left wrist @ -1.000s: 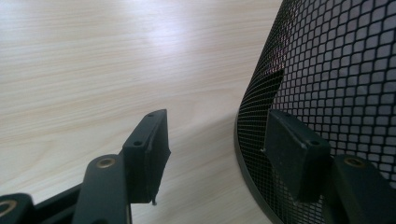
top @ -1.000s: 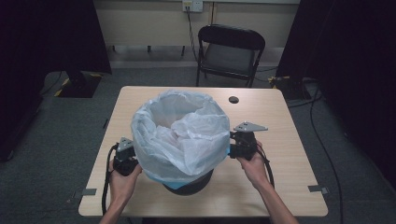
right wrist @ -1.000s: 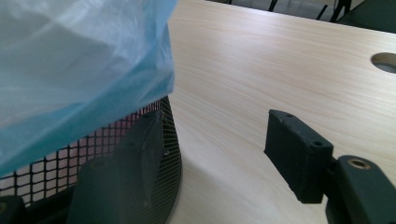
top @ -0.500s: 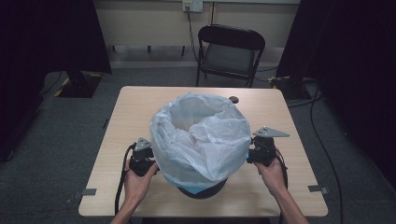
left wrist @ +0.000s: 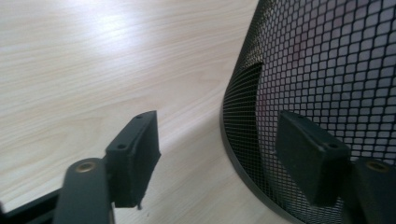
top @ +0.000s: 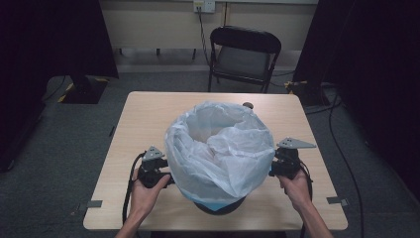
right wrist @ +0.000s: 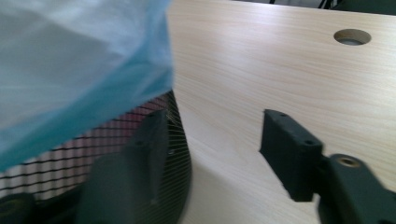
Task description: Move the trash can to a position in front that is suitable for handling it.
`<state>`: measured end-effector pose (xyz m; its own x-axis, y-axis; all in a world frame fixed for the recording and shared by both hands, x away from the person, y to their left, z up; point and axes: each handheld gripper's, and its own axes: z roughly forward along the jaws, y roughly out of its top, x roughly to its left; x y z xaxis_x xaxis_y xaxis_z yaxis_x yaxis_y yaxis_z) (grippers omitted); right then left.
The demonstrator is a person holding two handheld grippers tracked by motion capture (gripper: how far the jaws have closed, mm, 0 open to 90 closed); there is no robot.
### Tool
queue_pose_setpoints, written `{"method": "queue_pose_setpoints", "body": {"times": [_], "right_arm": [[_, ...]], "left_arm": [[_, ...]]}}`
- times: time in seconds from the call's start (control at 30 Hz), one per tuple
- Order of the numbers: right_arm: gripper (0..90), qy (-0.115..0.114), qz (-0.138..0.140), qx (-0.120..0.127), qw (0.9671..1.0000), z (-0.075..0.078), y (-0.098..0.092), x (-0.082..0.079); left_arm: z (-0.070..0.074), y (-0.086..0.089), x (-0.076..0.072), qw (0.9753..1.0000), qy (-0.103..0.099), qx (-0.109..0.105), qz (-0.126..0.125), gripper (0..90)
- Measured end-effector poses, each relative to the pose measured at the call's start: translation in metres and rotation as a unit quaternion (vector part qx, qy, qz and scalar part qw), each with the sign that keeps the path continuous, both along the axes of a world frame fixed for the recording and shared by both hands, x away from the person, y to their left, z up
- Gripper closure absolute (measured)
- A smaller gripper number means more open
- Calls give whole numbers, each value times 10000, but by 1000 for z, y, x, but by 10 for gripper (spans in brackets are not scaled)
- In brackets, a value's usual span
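At frame centre, we see a black mesh bin (top: 220,206) lined with a pale-blue bag (top: 220,151); both the left gripper (left wrist: 217,154) and the right gripper (right wrist: 212,144) are spread apart.

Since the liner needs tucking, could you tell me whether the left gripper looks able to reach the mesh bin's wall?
Probably yes: the left gripper is open beside the mesh bin, one jaw against the wall, bare table around it.

Light wooden table (top: 148,124) with a round cable hole (right wrist: 352,36). Bearing a black mesh bin (left wrist: 327,70), bag-lined.
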<state>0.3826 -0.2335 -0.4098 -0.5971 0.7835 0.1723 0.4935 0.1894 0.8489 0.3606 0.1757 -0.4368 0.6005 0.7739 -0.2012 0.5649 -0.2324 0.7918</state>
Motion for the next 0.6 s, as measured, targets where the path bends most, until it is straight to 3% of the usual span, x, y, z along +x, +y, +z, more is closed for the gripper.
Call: {"method": "queue_pose_setpoints", "body": {"times": [0.13, 0.23, 0.27, 0.33, 0.4, 0.53, 0.6], "right_arm": [[257, 103, -102, -91, 9999, 1, -5, 2], [211, 114, -291, -51, 9995, 3, -10, 4], [211, 114, -291, -51, 9995, 3, -10, 4], [213, 144, -427, -47, 9990, 2, -12, 6], [242, 323, -406, -54, 9986, 2, -15, 9], [280, 145, -430, -103, 9989, 9, -19, 10], [281, 50, -447, -106, 9989, 11, -21, 10]], "left_arm": [[6, 10, 1, 10000, -61, -3, 58, 263], [10, 21, 1, 9997, 29, -238, 17, 297], [12, 24, 0, 9996, 24, -288, 46, 297], [15, 27, -3, 9998, -70, -176, 107, 294], [19, 26, -6, 9998, -96, -43, 148, 293], [27, 26, -11, 9997, -220, 8, 98, 295], [30, 31, -9, 9997, -199, -85, 145, 289]]}}
